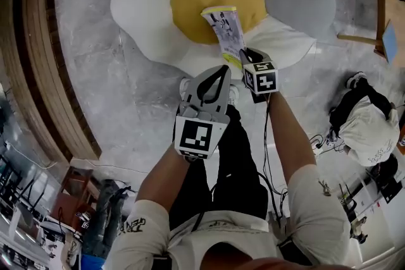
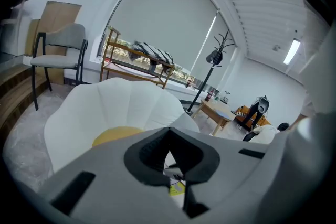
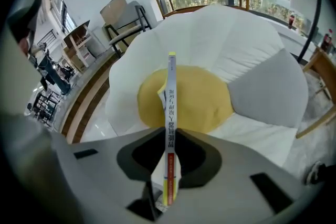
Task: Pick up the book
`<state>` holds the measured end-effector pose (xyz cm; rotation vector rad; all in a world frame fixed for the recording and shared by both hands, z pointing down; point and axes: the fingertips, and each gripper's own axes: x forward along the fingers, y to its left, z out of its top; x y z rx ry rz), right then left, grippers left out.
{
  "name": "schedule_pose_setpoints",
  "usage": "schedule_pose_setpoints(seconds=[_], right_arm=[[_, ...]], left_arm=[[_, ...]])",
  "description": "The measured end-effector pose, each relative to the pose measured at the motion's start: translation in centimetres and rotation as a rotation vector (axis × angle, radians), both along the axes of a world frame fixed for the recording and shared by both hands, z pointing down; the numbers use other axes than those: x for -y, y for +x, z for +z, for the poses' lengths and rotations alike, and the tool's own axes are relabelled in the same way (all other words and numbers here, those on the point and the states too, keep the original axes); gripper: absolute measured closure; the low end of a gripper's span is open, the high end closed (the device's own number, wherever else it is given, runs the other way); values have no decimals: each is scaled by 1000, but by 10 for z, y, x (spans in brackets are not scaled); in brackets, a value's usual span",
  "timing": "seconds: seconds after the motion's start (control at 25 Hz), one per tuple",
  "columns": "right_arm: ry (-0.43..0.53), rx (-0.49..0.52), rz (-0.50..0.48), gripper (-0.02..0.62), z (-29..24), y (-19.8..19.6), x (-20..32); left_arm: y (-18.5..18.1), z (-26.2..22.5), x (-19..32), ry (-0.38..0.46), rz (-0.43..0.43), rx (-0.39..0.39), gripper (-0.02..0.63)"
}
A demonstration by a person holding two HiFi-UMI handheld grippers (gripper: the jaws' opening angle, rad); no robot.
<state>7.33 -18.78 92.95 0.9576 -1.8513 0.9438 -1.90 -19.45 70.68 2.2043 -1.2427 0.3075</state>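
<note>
My right gripper (image 3: 169,136) has its jaws drawn in narrow and clamped on the book (image 3: 170,97), one jaw on either cover at its near end; the thin book stands edge-on out of the jaws, spine towards the camera, over the yellow centre (image 3: 205,97) of the flower-shaped cushion (image 3: 236,39); my left gripper (image 2: 169,131) has its jaw tips met with nothing gripped; in the head view it sits just beside the right, nearer my body.
</note>
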Motion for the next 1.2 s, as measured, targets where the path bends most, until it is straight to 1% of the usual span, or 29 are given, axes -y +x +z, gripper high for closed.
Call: schedule_pose_setpoints(seconds=[0.24, 0.4, 0.56, 0.68, 0.92, 1.2], right_arm=[[25, -11, 66, 523, -44, -5, -2], [30, -13, 86, 523, -80, 5, -4], [61, -22, 86, 523, -123, 10, 5], [86, -14, 103, 523, -169, 12, 10], [151, 6, 143, 523, -274, 12, 9], [228, 54, 236, 523, -387, 17, 18]], left_arm=[[-7, -36, -4, 19, 11, 5, 589], [-10, -61, -9, 15, 13, 14, 589], [-11, -85, 1, 22, -2, 22, 589], [-11, -116, 8, 42, -5, 32, 589], [-8, -199, 14, 107, -7, 32, 589], [-4, -284, 21, 185, -2, 40, 588]])
